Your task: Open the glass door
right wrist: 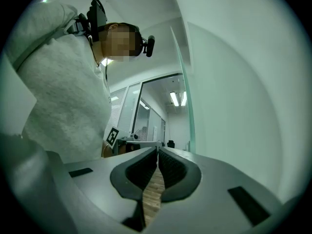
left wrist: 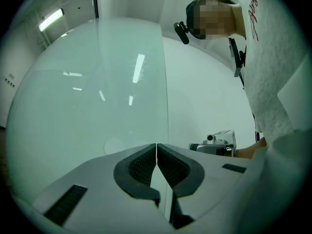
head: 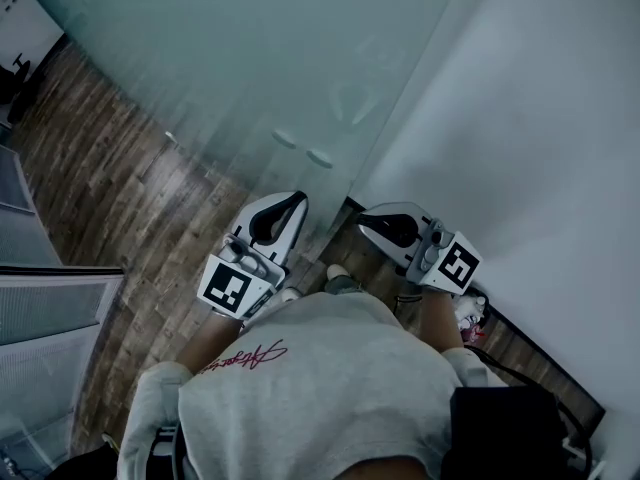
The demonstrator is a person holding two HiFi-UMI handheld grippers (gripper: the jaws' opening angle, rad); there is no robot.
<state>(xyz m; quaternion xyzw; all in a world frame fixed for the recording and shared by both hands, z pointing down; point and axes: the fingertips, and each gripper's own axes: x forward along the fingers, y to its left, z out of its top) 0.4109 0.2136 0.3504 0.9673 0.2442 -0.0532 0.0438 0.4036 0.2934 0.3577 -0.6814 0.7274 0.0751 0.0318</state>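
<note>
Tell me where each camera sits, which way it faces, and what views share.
Head view: on the head, steeply down at the floor, glass door and wall; shows the shirt, left gripper and right gripper.
Left gripper view: on the left gripper, along its shut jaws at the glass door; shirt at right.
Right gripper view: on the right gripper, along its shut jaws past a glass edge into an office; shirt at left.
Shared: each gripper view shows the other gripper.

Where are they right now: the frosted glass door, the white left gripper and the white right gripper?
frosted glass door [head: 250, 68], head view, middle of the pane.
white left gripper [left wrist: 156, 144], left gripper view, where its black-padded fingertips meet.
white right gripper [right wrist: 158, 148], right gripper view, where its black-padded fingertips meet.
</note>
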